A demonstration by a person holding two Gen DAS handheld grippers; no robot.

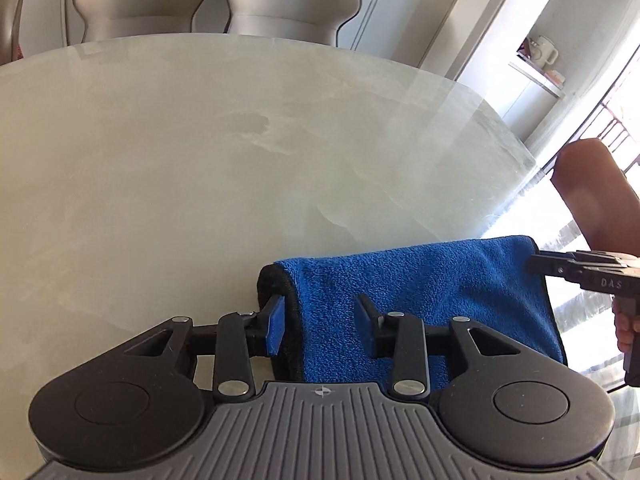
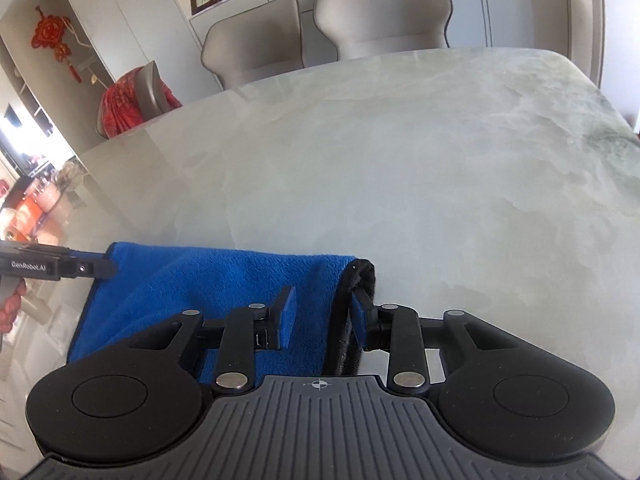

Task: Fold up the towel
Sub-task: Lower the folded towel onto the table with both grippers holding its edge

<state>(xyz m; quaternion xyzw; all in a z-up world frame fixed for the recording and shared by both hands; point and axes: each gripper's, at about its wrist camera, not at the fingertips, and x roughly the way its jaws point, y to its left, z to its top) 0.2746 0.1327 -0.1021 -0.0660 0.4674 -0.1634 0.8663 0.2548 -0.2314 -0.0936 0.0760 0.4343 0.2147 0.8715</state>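
Left claw (image 1: 320, 326) and right claw (image 2: 323, 320) each part-open astride towel (image 1: 420, 292) end hems, pads not pressing | towel draped, sagging over surface (image 1: 200, 160) near edge | risk: hem slips out, fold skews

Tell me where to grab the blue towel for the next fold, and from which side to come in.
Grip the blue towel at its two black-trimmed end edges, near the raised far fold. The left gripper straddles the left-end hem, the right gripper the right-end one, both coming from the near side, angled downward. The hems are firm and stand clear of the table, so fingers probably slip around them easily.
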